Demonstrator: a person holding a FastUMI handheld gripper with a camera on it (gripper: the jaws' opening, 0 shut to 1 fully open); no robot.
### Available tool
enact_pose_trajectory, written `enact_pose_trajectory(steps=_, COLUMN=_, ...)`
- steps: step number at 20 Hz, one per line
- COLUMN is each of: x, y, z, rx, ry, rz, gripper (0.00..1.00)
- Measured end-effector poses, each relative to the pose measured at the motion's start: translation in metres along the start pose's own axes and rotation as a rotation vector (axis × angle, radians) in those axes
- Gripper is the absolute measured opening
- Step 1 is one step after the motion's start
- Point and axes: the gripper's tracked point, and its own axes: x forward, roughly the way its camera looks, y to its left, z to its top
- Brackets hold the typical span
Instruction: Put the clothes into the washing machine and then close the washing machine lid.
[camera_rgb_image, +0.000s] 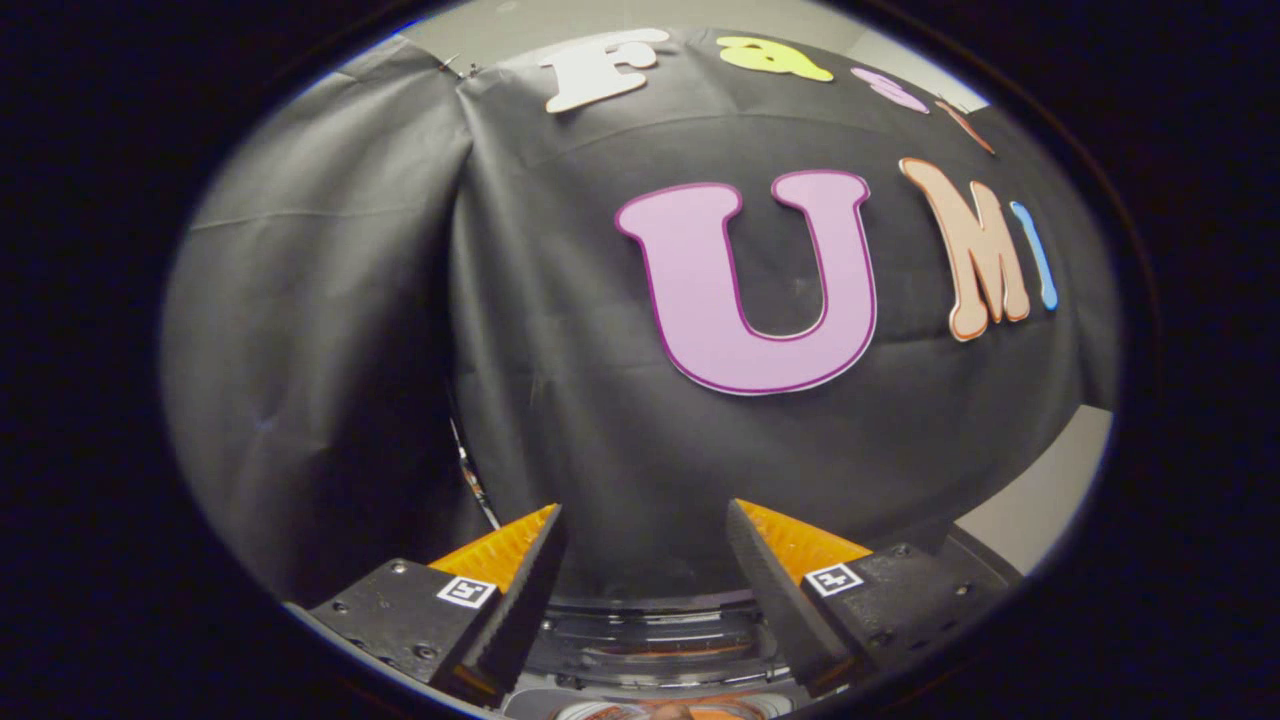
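Clear, glassy plastic with curved ridges shows low between the gripper's (645, 560) fingers: this looks like part of the washing machine (650, 635), probably its lid or drum rim, though which part cannot be told. It lies at about 6 o'clock from the fingertips, close under them, and its curved edge runs from 9 to 3 o'clock across the gap; which way the machine faces cannot be told. A small orange and white patch (690, 710) sits at 6 o'clock below that, too cut off to name. The gripper is held nearly level, pointing forward at the black cloth wall (560, 330) of the booth, which hangs at 12 o'clock beyond the fingers. Its two fingers stand well apart, wide open, with nothing between them and neither touching anything. A strip of pale floor or wall (1040, 500) shows at 3 o'clock past the cloth's edge.
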Motion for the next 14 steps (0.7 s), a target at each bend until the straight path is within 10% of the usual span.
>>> enact_pose_trajectory(steps=14, x=0.030, y=-0.004, z=-0.061, rx=-0.080, ry=0.155, rz=-0.038, gripper=0.97)
